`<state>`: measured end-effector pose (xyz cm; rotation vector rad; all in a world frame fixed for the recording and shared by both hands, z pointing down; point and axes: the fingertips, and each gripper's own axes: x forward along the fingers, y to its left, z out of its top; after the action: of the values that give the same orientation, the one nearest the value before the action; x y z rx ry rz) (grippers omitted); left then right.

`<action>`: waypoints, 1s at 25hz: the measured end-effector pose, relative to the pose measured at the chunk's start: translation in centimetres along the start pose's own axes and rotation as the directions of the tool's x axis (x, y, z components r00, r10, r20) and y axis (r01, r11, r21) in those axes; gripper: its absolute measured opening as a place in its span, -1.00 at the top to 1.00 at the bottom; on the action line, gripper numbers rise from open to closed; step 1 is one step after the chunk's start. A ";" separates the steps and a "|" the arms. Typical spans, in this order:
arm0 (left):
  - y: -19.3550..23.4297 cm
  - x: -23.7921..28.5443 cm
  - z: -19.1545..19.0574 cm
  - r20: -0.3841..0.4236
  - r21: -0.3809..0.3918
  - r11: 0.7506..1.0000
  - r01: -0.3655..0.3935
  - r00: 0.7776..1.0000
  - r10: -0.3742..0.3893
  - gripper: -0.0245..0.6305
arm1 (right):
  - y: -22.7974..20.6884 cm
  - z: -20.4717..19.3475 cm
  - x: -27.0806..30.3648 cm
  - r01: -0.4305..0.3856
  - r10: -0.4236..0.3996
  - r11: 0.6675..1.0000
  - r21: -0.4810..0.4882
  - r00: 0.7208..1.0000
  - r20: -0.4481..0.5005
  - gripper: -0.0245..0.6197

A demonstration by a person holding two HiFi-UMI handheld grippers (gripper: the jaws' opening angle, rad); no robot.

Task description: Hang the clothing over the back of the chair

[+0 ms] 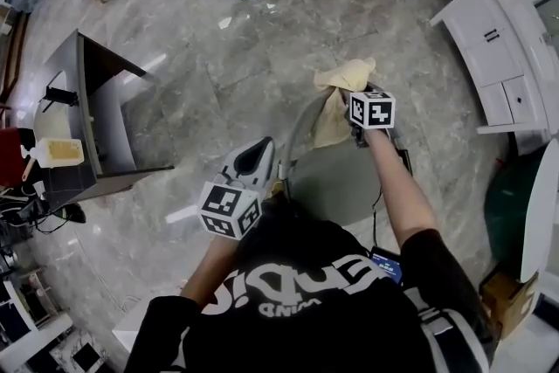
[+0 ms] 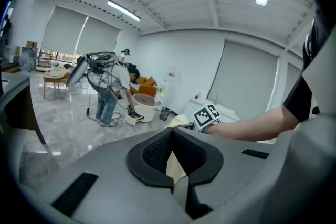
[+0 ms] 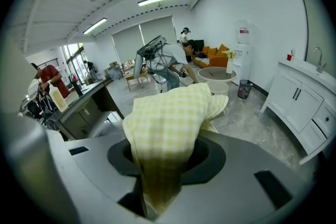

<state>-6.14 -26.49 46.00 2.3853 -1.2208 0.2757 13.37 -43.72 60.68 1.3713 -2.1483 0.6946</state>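
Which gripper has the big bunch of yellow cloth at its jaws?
The right gripper: yellow cloth piles over it; the left gripper shows a sliver.

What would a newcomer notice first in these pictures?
The yellow checked cloth stands out, pinched in the right tool and hanging at the top of the back of the grey chair, mid-frame in the head view. The black-and-white marker cube on that tool catches the eye next, against the glossy marble floor.
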 end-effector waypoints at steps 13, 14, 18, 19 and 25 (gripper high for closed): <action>0.2 0.6 0.2 0.001 -0.005 1.000 0.009 1.000 -0.009 0.88 | -0.3 -0.9 0.9 0.018 -0.019 1.000 -0.014 0.999 -0.049 0.38; 0.2 0.6 0.2 0.001 -0.005 1.000 0.009 1.000 -0.009 0.88 | -0.2 -1.0 0.9 0.019 -0.020 1.000 -0.017 0.998 -0.055 0.36; 0.2 0.5 0.1 0.002 -0.008 1.000 0.007 1.000 -0.007 0.88 | 0.3 -1.2 0.9 0.010 -0.012 1.000 -0.024 0.997 -0.075 0.23; 0.2 0.4 0.1 0.003 -0.008 1.000 0.007 1.000 -0.007 0.88 | 0.4 -1.2 1.0 0.008 -0.010 1.000 -0.030 0.997 -0.080 0.19; -0.1 0.2 0.1 0.007 -0.009 1.000 0.007 1.000 -0.007 0.88 | 0.2 -2.1 0.4 0.048 -0.050 0.999 -0.022 0.992 -0.113 0.12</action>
<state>-5.95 -26.57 45.95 2.3848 -1.2144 0.2593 13.33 -42.51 62.47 1.3374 -2.0209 0.7140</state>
